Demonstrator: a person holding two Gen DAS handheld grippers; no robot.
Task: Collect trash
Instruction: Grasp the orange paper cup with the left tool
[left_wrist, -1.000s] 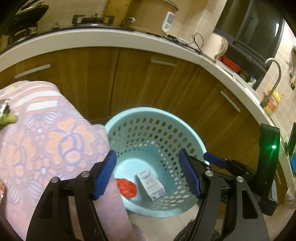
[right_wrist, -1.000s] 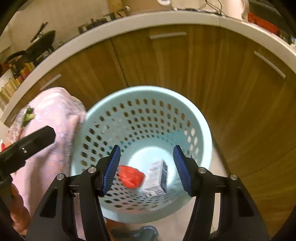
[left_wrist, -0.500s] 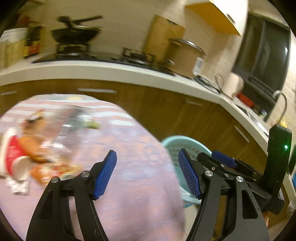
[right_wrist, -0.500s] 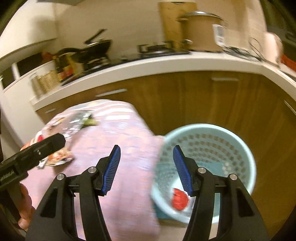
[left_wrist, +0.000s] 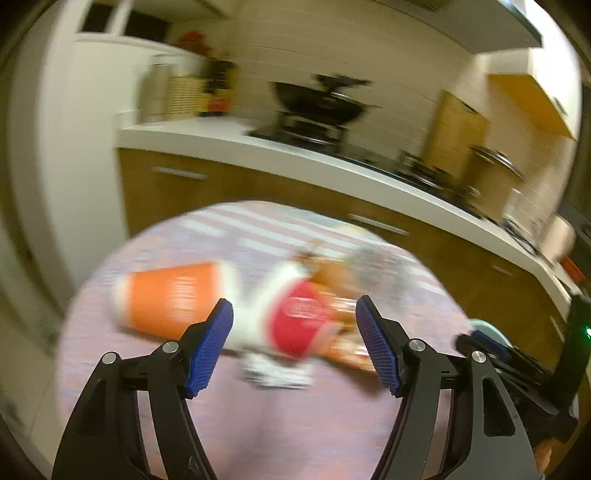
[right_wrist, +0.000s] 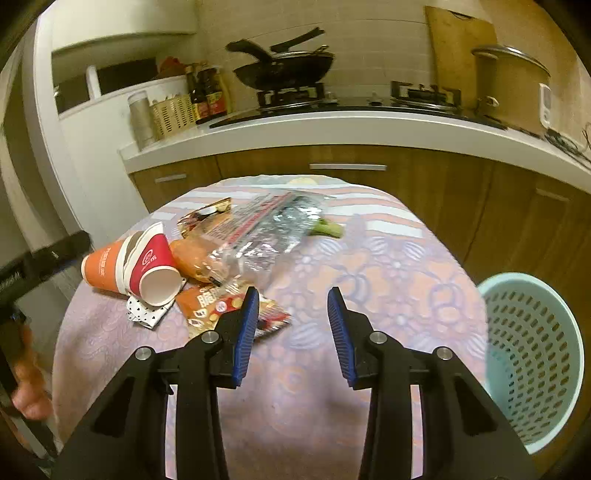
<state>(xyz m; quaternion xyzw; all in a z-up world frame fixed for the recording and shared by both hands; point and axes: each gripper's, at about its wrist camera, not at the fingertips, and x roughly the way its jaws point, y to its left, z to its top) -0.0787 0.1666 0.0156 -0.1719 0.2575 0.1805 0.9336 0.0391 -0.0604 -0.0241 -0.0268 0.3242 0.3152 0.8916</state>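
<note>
Step in hand, as I judge it: reaching for the next piece of trash on the table (right_wrist: 388, 266), nothing picked up yet

Left gripper (left_wrist: 295, 347) has its jaws wide, nothing between the pads; this view is badly blurred. Just ahead of its tips and a bit above lie the red paper cup (left_wrist: 297, 321) and, ahead-left, the orange paper cup (left_wrist: 166, 295)

Right gripper (right_wrist: 291, 332) is narrower and its jaws are closing, only bare tablecloth between them, no item touched. Ahead-left of its left finger sits the orange snack wrapper (right_wrist: 218, 302), partly behind that finger. Further ahead-left: red cup (right_wrist: 151, 266) lying on its side with the mouth toward the camera, tucked against the orange cup (right_wrist: 103, 267). A small patterned paper scrap (right_wrist: 144, 314) lies under the red cup. Straight ahead, a crumpled clear plastic bag (right_wrist: 266, 229) with a green stalk (right_wrist: 327, 229) at its far right end

Blue perforated basket (right_wrist: 532, 354) stands on the floor well to the right of the right gripper, beside the table edge; contents not readable from here

Next move likely calls for: left gripper lowered over the red cup with one pad on each side of the cup wall, then closed. Right gripper needs to shift left onto the wrapper or forward to the bag. Thin film and flat wrapper will probably need a pinch low against the cloth
</note>
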